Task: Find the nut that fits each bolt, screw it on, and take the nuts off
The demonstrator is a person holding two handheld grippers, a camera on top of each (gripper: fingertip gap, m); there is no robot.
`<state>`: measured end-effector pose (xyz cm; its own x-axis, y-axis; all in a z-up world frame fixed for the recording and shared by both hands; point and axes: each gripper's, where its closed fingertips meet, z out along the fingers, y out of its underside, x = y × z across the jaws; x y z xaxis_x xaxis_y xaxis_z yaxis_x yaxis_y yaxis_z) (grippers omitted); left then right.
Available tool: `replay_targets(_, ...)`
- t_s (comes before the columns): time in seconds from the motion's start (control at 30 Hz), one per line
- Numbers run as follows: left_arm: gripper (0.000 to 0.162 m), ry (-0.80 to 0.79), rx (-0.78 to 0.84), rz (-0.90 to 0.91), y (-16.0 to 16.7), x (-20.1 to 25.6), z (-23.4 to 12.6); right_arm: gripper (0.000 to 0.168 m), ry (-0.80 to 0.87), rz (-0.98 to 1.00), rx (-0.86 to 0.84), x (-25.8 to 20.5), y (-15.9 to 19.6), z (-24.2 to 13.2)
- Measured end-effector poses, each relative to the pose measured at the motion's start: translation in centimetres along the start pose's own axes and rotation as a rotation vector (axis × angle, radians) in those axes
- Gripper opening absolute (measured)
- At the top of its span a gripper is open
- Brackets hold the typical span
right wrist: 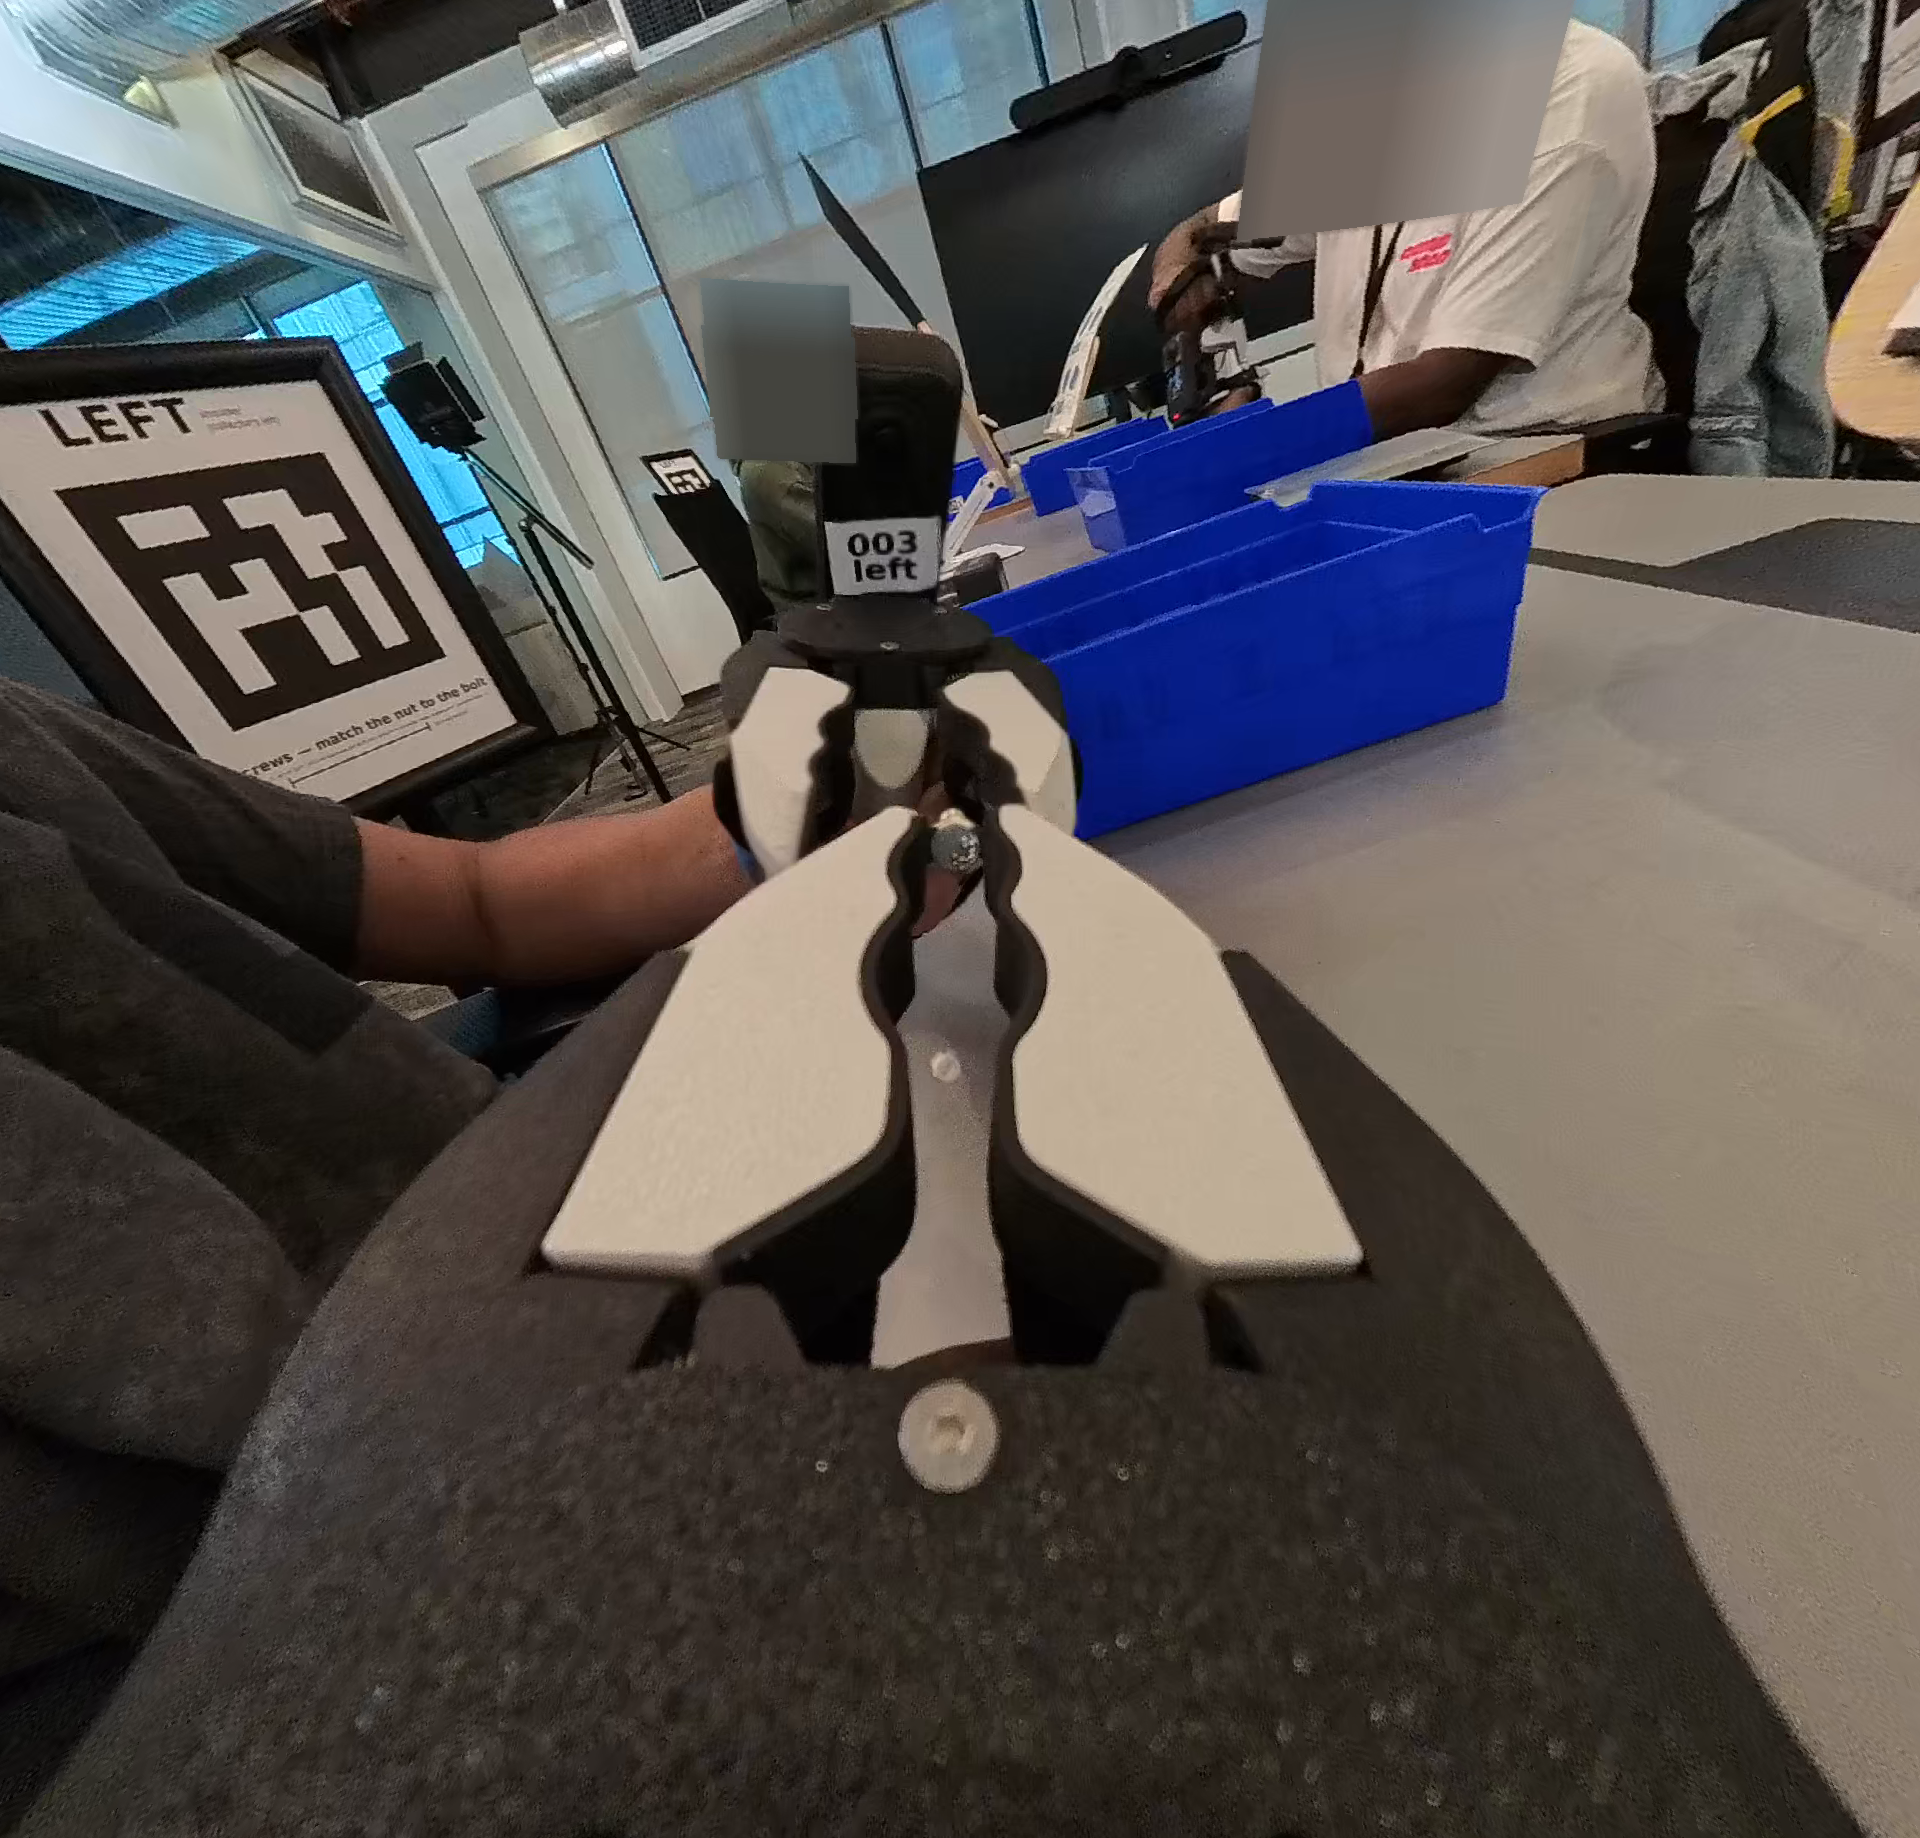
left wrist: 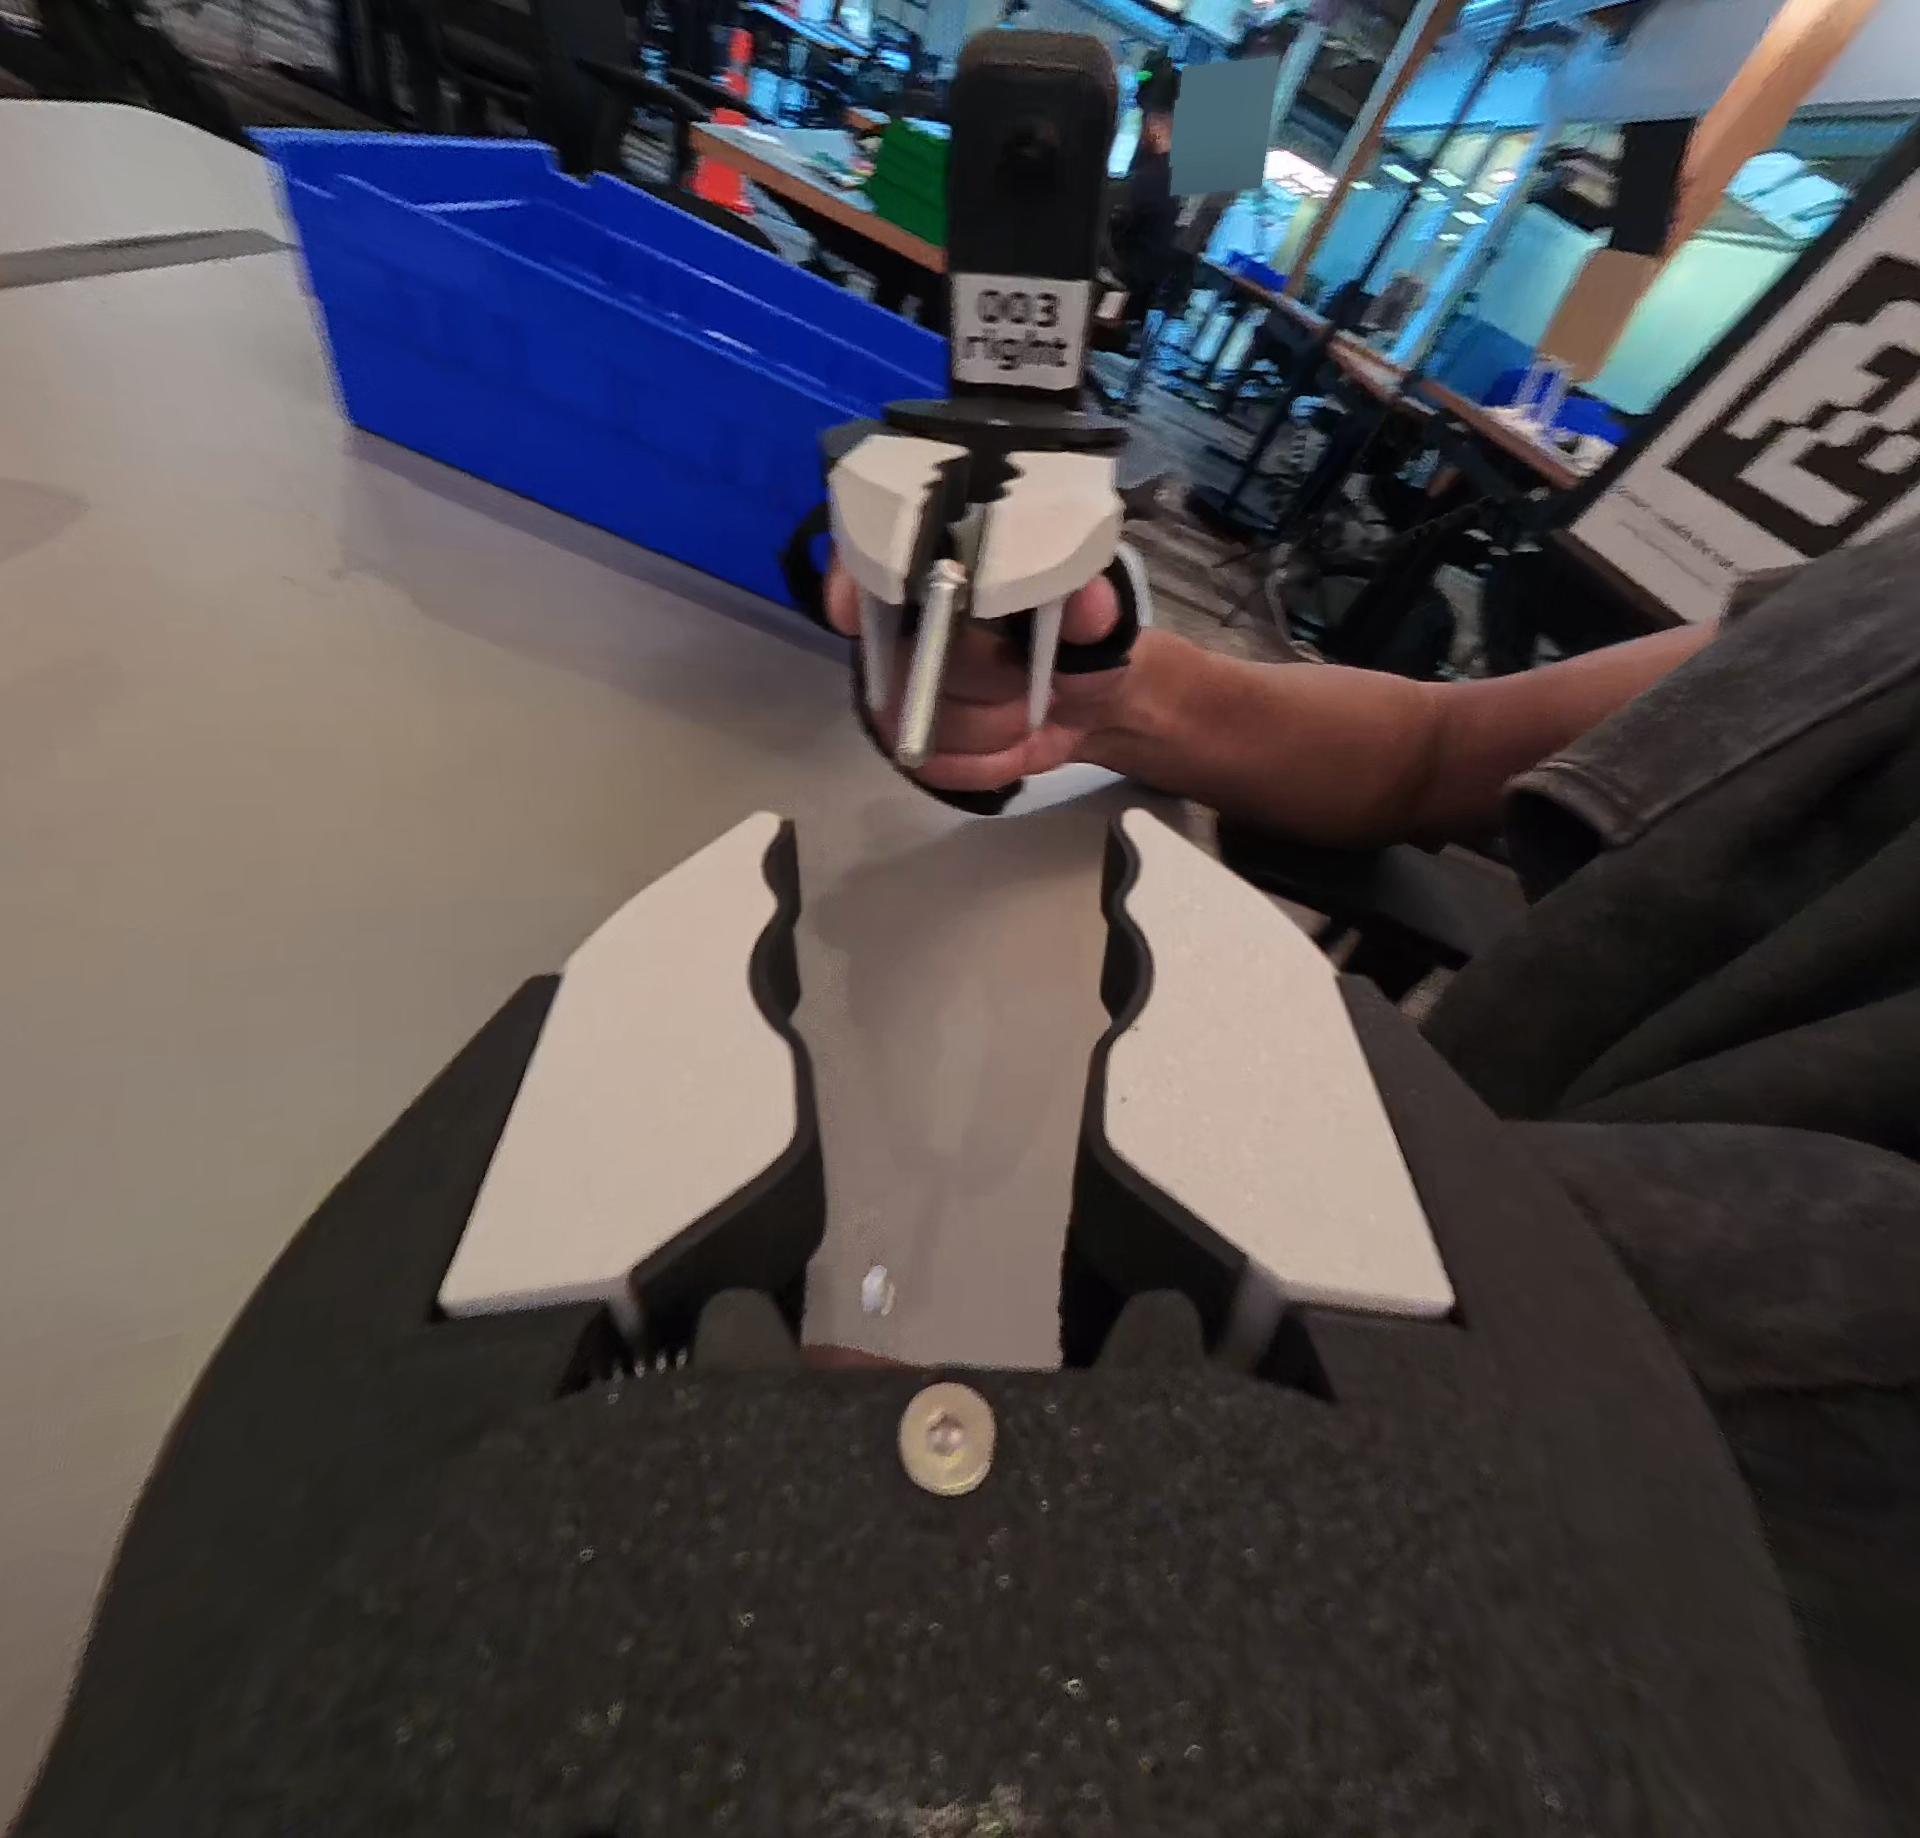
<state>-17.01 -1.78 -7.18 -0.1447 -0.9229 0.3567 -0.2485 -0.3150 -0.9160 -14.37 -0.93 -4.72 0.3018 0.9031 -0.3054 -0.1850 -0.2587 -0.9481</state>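
My right gripper (right wrist: 948, 827) is shut on a silver bolt (right wrist: 956, 846), gripped at its fingertips. In the left wrist view the right gripper (left wrist: 971, 541) faces the camera, and the bolt (left wrist: 928, 661) hangs down and out of its jaws, in front of the hand that holds it. My left gripper (left wrist: 951, 832) is open and empty, held above the grey table (left wrist: 260, 749) just short of the bolt. It also shows in the right wrist view (right wrist: 899, 780), facing the bolt's end with its jaws apart. No nut is in view.
A blue plastic bin (left wrist: 582, 334) stands on the table beyond the grippers and also shows in the right wrist view (right wrist: 1299, 645). More blue bins (right wrist: 1143, 469) and a seated person in a white shirt (right wrist: 1486, 282) are farther back. A framed marker placard (right wrist: 239, 583) stands by my left arm. The gap from one gripper's tips to the other's is roughly 4 cm.
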Motion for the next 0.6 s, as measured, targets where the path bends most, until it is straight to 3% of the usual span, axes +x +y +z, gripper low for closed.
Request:
replay_targets(0.1,0.052,-0.152,0.008,0.011,-0.6,-1.8,-1.2,0.010,0.057,-0.007,0.024,0.2,-0.5,-0.3)
replay_targets(0.2,0.052,-0.320,0.049,0.024,-1.9,-1.5,-4.8,0.010,0.109,-0.041,0.048,-0.5,-1.1,-0.8)
replay_targets(0.3,0.055,-0.400,0.034,0.091,-1.5,-0.1,-7.2,0.010,0.137,-0.071,0.075,0.0,-2.1,-1.9)
replay_targets(0.43,0.054,-0.493,0.001,0.202,-0.8,-0.4,-7.8,0.010,0.174,-0.042,0.122,1.0,-2.7,-3.5)
replay_targets(0.6,0.043,-0.496,0.103,0.244,-0.2,-2.3,-8.4,0.010,0.177,-0.059,0.107,0.9,-2.1,-3.6)
